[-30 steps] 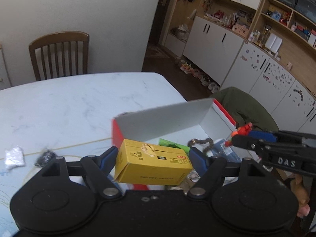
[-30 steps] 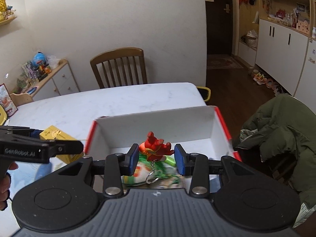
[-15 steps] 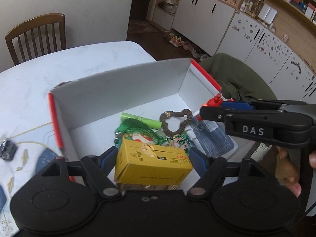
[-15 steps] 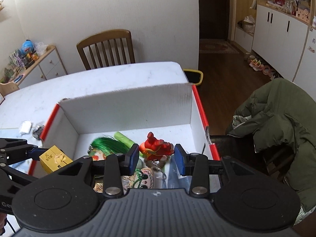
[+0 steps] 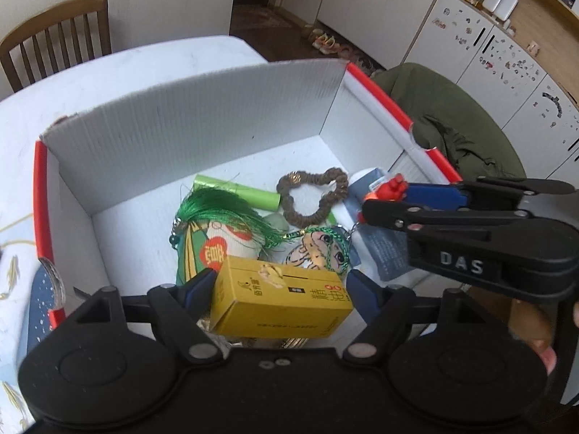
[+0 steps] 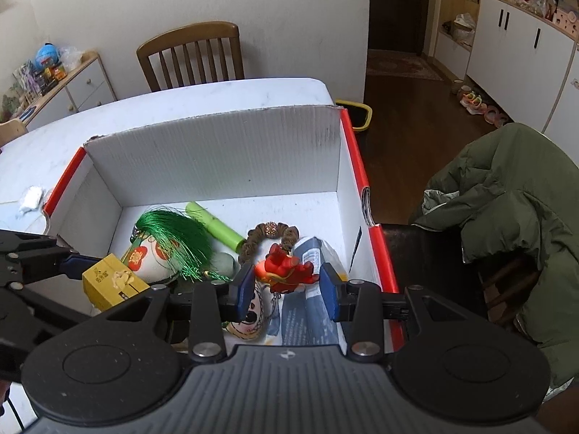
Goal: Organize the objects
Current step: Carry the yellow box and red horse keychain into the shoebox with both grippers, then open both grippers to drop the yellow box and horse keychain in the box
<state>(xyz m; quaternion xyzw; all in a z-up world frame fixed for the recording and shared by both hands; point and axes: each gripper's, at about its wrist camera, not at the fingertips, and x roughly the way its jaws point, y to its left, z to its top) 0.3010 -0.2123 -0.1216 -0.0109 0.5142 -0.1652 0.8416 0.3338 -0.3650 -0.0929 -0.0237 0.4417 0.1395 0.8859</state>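
Observation:
My left gripper is shut on a yellow carton and holds it over the near part of a white box with red rims. My right gripper is shut on a red keychain figure above the box's right side; its ring dangles below. Inside the box lie a green tassel, a green tube, a brown bead bracelet, a face charm and a blue-grey packet. The same carton and right gripper show in the opposite views.
The box stands on a white marble table near its right edge. A wooden chair is at the far side. A green jacket hangs on a chair to the right. A small crumpled wrapper lies left of the box.
Both grippers have moved forward and down over the open box, each still holding its object. The box interior now fills both views.

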